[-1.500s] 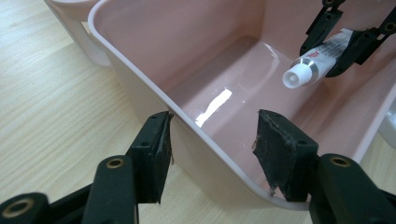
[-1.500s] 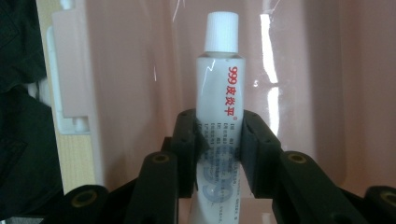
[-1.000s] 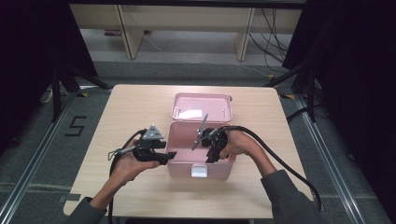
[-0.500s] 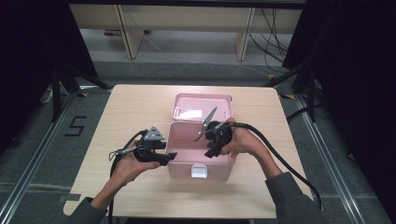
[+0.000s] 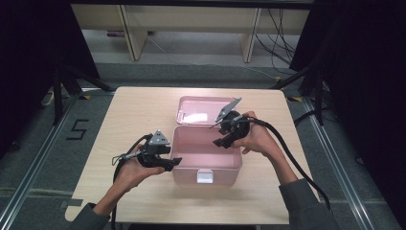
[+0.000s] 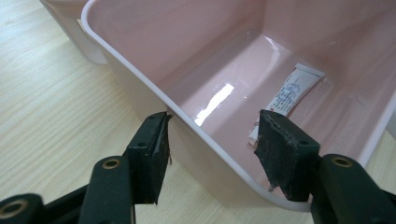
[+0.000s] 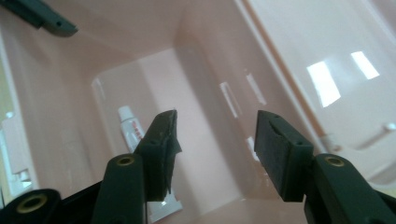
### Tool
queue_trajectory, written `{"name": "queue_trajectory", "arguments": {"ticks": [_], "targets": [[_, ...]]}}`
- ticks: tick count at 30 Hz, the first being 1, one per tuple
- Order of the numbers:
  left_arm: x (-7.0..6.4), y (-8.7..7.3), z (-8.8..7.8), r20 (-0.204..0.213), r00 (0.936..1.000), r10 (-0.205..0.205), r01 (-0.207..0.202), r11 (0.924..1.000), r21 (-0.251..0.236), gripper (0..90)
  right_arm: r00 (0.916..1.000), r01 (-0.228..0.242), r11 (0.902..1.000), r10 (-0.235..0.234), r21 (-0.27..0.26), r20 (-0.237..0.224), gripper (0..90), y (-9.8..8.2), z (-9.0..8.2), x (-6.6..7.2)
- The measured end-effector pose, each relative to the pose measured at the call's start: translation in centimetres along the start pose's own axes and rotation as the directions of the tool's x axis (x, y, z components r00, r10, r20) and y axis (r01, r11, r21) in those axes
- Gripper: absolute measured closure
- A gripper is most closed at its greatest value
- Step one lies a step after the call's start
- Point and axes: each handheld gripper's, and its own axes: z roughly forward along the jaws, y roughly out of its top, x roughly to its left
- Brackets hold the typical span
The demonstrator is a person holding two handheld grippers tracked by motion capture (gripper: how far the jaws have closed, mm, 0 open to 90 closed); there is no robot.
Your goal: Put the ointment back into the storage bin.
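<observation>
Apparently early on: the pink box point(image 5: 206, 158) stands lid-open mid-bench with a tube point(image 6: 292, 91) inside, left gripper point(image 6: 212, 154) wide astride its wall, right gripper point(image 7: 217, 149) wide and empty above it.

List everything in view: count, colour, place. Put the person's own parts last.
Box: one, pink, open, middle of the table, white latch on its near wall.
Lid: one, pink, folded back behind the box.
Tube: one, white with print, lying on the box floor.
Table: one, light wood.
Shelving: pale, beyond the table.
Left gripper: black, open, jaws astride the box's left wall.
Right gripper: black, open, over the box.
</observation>
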Motion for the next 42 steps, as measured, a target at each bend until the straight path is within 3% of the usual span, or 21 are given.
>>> {"name": "queue_trajectory", "arguments": {"ticks": [6, 7, 9, 14, 15, 19, 23, 28, 31, 35, 37, 41, 42], "targets": [[-0.2, 0.0, 0.0, 0.009, 0.9999, -0.005, 0.005, 1.0, 0.003, 43.2, 0.9975, -0.05, 0.998, 0.052, -0.037, 0.047, 48.9, -0.1, -1.1, -0.6], [-0.2, 0.0, 0.0, 0.007, 1.0, -0.005, 0.005, 1.0, 0.005, 43.1, 0.9981, -0.034, 0.9985, 0.036, -0.042, 0.051, 48.5, -0.1, -1.2, -0.8], [-0.3, 0.0, -0.1, 0.003, 1.0, -0.004, 0.004, 1.0, 0.005, 42.9, 0.9939, -0.078, 0.9954, 0.082, -0.055, 0.074, 46.1, -0.1, -1.4, -0.9], [-0.4, 0.0, 0.0, 0.011, 0.9999, -0.003, 0.003, 0.9999, 0.01, 42.0, 0.9865, -0.099, 0.9913, 0.109, -0.087, 0.122, 43.5, -0.2, -2.0, -1.8], [-0.4, 0.0, 0.0, 0.015, 0.9999, -0.009, 0.008, 0.9999, 0.01, 41.8, 0.982, -0.12, 0.9886, 0.132, -0.091, 0.135, 43.3, -0.2, -2.0, -2.0], [-0.2, 0.1, -0.1, 0.024, 0.9995, -0.02, 0.02, 0.9998, -0.002, 40.7, 0.977, -0.143, 0.9825, 0.16, -0.119, 0.142, 41.5, -0.2, -2.2, -2.5], [0.2, 0.4, -0.8, 0.031, 0.999, -0.031, 0.032, 0.9993, -0.021, 37.8, 0.9603, -0.197, 0.9692, 0.221, -0.148, 0.17, 38.5, -0.4, -2.6, -3.0], [1.0, 0.6, -1.2, 0.021, 0.9977, -0.065, 0.066, 0.9964, -0.053, 35.5, 0.9471, -0.23, 0.9543, 0.264, -0.191, 0.182, 38.3, -0.6, -2.6, -3.8], [1.2, 0.8, -1.3, 0.017, 0.997, -0.076, 0.076, 0.9948, -0.067, 35.4, 0.9396, -0.252, 0.9484, 0.288, -0.192, 0.186, 37.9, -0.9, -2.6, -4.2], [1.7, 1.4, -1.3, 0.015, 0.9966, -0.081, 0.082, 0.9941, -0.071, 35.1, 0.9193, -0.309, 0.9281, 0.348, -0.208, 0.185, 37.7, -1.4, -2.5, -5.0], [2.1, 1.8, -1.3, 0.016, 0.996, -0.088, 0.089, 0.9926, -0.083, 35.1, 0.9145, -0.311, 0.9233, 0.355, -0.225, 0.193, 37.3, -1.6, -2.3, -5.4], [2.9, 2.3, -1.1, -0.006, 0.9951, -0.099, 0.098, 0.9908, -0.094, 35.1, 0.9057, -0.298, 0.931, 0.346, -0.21, 0.245, 36.8, -1.8, -2.5, -6.0], [3.1, 2.4, -1.0, -0.008, 0.9953, -0.096, 0.095, 0.9918, -0.085, 35.1, 0.9104, -0.289, 0.9327, 0.337, -0.216, 0.239, 36.8, -1.8, -2.4, -6.2]]}}
